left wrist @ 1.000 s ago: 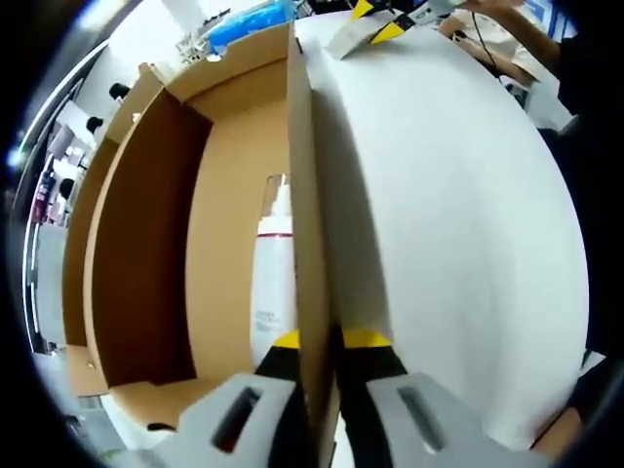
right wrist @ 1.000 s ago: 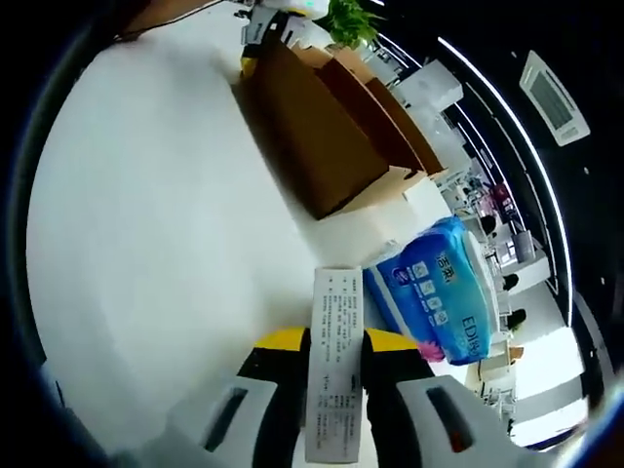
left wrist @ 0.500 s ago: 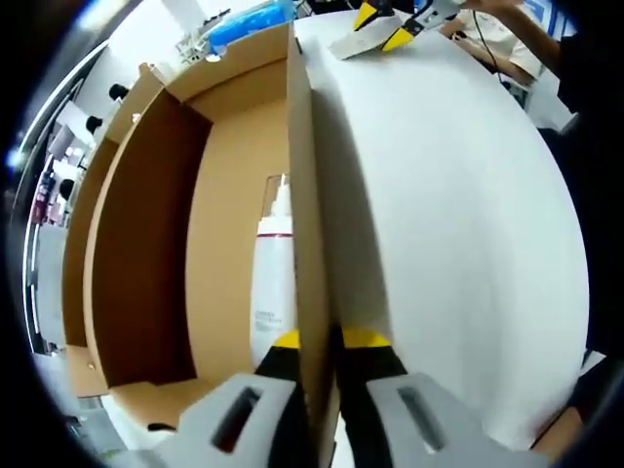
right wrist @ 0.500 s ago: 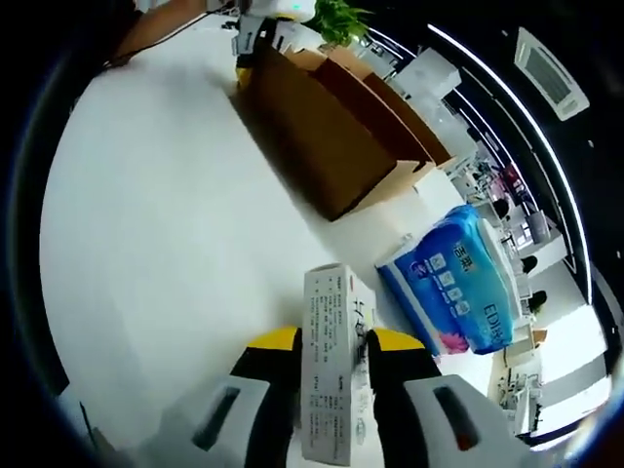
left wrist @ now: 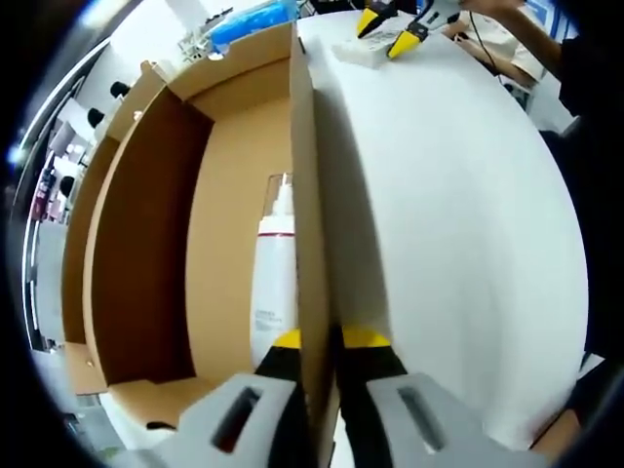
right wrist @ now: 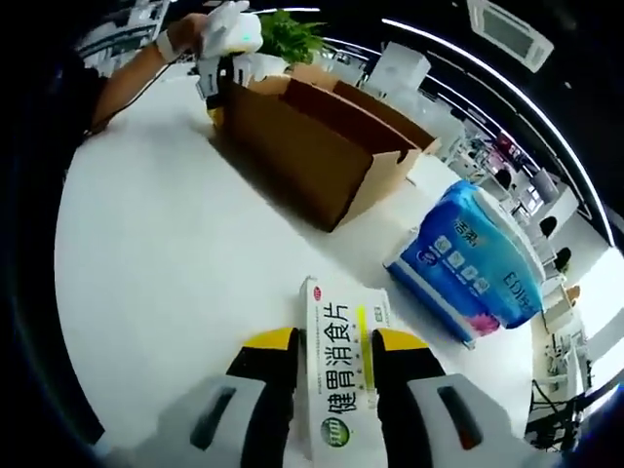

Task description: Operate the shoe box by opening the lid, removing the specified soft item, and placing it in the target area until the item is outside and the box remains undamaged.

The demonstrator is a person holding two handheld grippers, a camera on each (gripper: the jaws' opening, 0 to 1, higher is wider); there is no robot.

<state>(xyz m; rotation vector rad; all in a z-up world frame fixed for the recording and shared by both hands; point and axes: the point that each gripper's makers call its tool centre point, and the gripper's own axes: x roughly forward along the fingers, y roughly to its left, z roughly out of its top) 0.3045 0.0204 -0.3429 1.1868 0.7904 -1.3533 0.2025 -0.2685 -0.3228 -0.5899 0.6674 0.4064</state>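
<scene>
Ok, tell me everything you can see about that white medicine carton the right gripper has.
The white carton is a slim rectangular paperboard box with green Chinese lettering, a yellow-green stripe and a red corner mark. It sits clamped between the right gripper's yellow-tipped jaws, printed face towards the camera, over the white table. In the left gripper view it appears far off.

left gripper view close along the shoe box [left wrist: 234, 195] wall, looking into it, right gripper view low over the table [right wrist: 156, 263], facing that box [right wrist: 312, 156] from farther off, both share box and table
</scene>
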